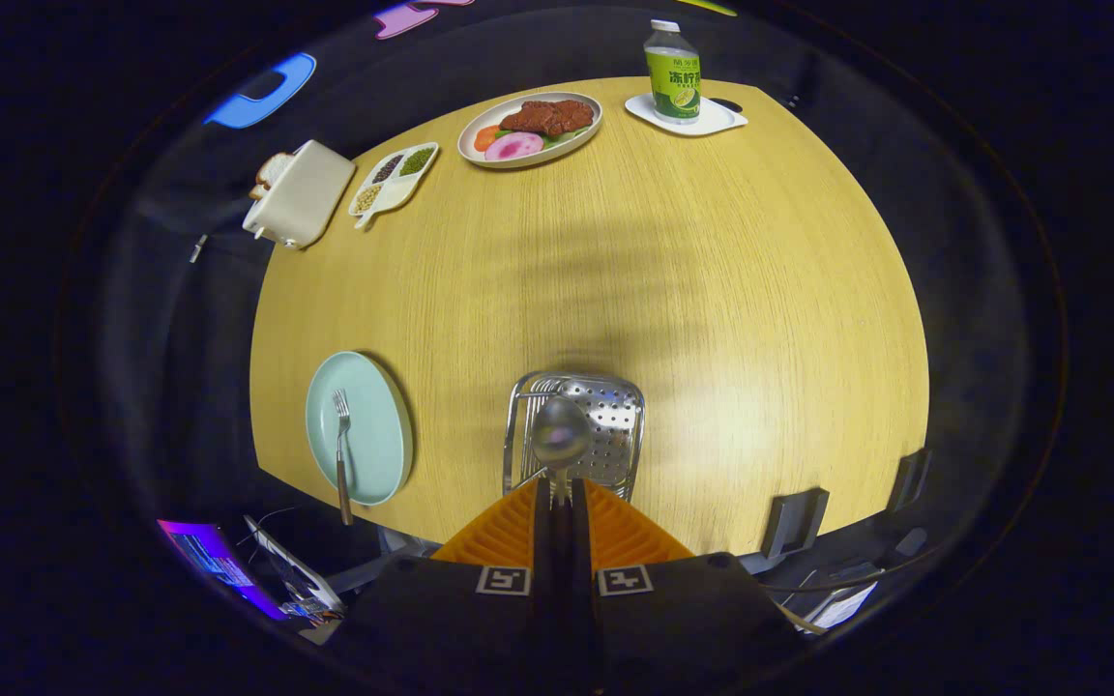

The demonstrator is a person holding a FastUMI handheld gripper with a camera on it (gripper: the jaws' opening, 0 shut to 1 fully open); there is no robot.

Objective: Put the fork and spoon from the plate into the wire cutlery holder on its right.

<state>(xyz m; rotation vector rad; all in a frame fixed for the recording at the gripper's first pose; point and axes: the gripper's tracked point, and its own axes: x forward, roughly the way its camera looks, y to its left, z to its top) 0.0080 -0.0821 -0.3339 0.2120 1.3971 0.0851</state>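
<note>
My gripper (562,488) jaws are clamped on the spoon (560,435) above the wire cutlery holder (605,411); fork (341,449) lies on plate (373,416).

A staged dining corner inside a recording booth: a light wooden table (673,290) set with a white toaster (298,193), a plate of mock food (530,129) and a green-labelled drink bottle (672,72), black cloth walls (180,222) all around.
</note>
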